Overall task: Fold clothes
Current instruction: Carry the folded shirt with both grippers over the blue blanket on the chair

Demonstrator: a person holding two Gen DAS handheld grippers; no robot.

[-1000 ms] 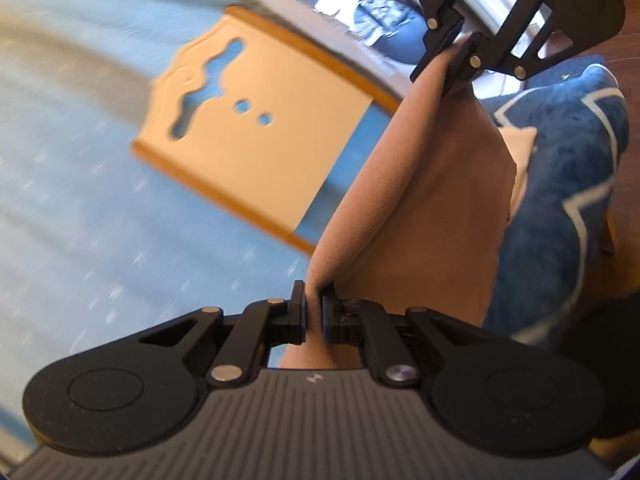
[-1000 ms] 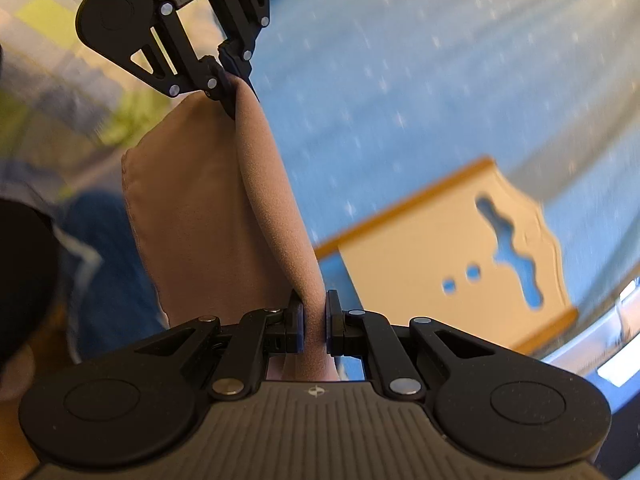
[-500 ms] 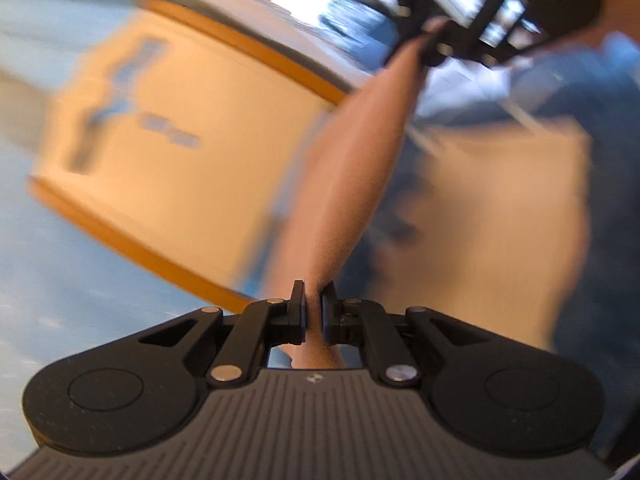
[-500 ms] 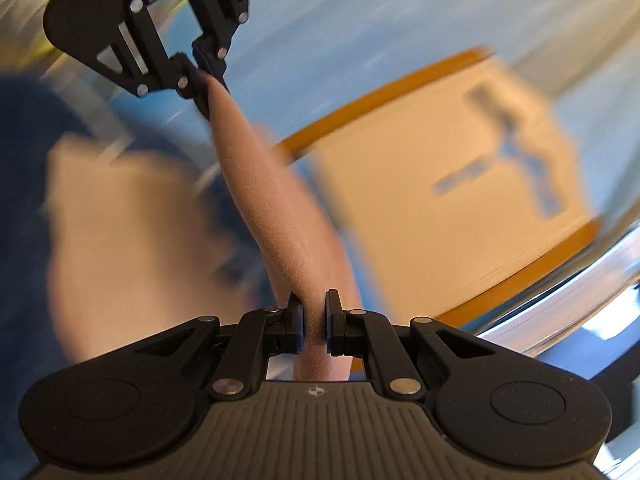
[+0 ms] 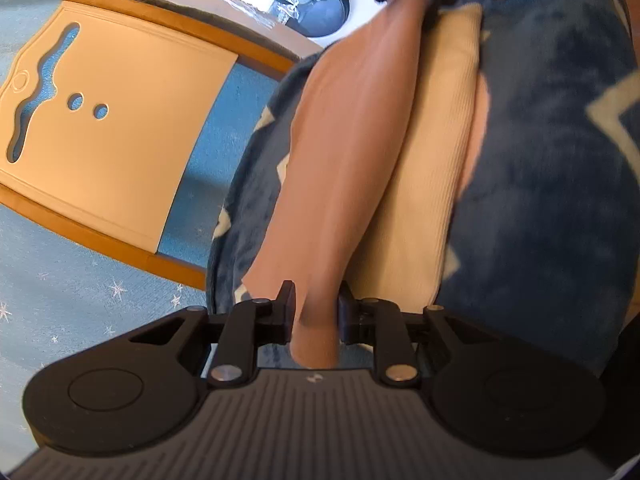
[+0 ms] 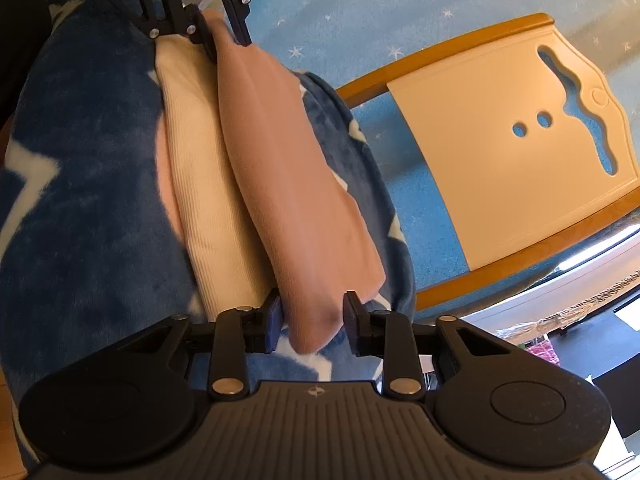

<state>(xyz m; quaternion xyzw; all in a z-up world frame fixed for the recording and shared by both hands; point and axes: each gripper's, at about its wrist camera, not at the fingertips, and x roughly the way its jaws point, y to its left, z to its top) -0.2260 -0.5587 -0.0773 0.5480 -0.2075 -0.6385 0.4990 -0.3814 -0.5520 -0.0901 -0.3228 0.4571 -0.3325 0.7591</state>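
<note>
Left gripper: jaws standing apart, one end of the folded tan garment lying loose between them. Cloth is brushing the right-hand finger and showing a sliver of gap at the other; not pinched, by the look of it.

Right gripper: jaws spread wider, the garment's opposite end sitting between them with clear space on both sides. Also seen at the far top of the left wrist view, blurred and partly cut off.

The relation that matters: the garment's long axis is running straight ahead from each claw toward the other, one gripper at each end, neither nearer than the other. It is lying on top of a cream ribbed garment, which is resting on a blue blanket. My reading is that it is being set down on the pile and both claws only need to back straight out along that axis, without dragging the ends.

Materials: tan piece is smooth, soft, fine-napped, folded into a long narrow pad with rounded edges. Cream piece is fine-ribbed knit, flat rectangle, showing just beside the tan one. Blanket is plush fleece, deep blue with pale zigzag lines.

Off to the outer side of both claws: a pale wooden chair back with orange rim and cut-out holes, over a light blue starred carpet.
</note>
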